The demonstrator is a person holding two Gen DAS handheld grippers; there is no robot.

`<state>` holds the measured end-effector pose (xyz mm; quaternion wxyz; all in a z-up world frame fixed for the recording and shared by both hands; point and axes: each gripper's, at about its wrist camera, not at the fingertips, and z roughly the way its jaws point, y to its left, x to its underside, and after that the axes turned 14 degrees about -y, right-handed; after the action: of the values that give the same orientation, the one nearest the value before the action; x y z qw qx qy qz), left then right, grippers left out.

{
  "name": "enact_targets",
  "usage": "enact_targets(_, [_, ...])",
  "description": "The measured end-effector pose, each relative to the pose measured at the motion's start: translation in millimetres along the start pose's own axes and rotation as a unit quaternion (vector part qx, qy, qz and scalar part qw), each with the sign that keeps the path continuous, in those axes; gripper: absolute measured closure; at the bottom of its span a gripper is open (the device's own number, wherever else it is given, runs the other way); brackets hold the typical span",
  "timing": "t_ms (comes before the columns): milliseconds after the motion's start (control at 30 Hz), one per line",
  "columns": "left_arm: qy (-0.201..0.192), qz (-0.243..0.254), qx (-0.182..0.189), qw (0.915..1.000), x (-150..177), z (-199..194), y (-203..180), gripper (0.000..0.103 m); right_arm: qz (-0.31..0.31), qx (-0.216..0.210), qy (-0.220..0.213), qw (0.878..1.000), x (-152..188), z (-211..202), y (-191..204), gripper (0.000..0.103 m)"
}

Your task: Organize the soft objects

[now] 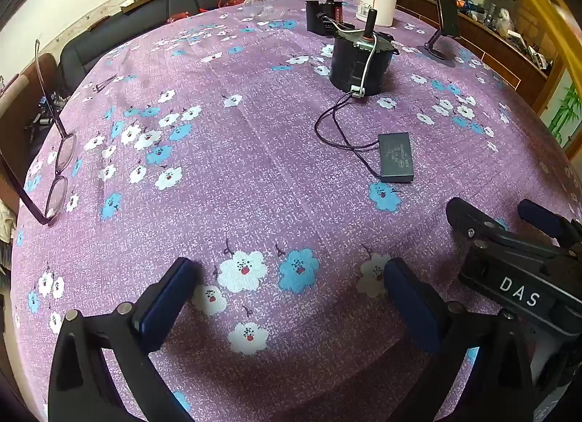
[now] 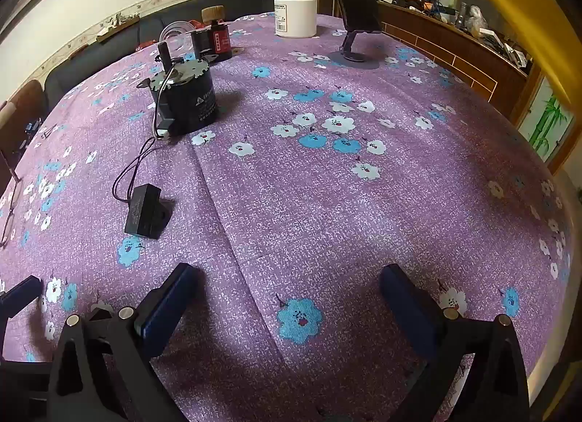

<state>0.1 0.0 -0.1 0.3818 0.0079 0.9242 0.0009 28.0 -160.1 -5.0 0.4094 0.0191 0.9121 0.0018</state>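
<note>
Over a purple flowered cloth point(image 1: 254, 152) both grippers hang with nothing in them; left gripper point(image 1: 291, 298) has its blue pads spread wide over the flower print, and right gripper point(image 2: 291, 305) is spread just as wide over a crease in the cloth; from the left wrist you can also see the right one off at the lower right edge, DAS label and all; the cloth, covering the whole table, is pretty much the only soft thing around, lying flat with a few fold lines; on it sits a black motor point(image 1: 358, 65) toward the far side, with thin wires running to a small black box point(image 1: 396, 162) nearer the grippers; glasses point(image 1: 60, 171) lie by the left edge; further back there's a white jar point(image 1: 376, 0), a dark bottle point(image 2: 218, 36) with a cork top, a clear cup point(image 1: 263, 3) on its side, and a phone stand point(image 1: 442, 14).
</note>
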Motion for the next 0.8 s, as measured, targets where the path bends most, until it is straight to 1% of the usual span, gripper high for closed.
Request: enact_targets(800, [-0.002, 0.000, 0.000, 1.0000, 0.0, -0.1, -0.1, 0.000, 0.000, 0.000, -0.001, 1.000, -0.8, -2.0, -1.9, 0.001])
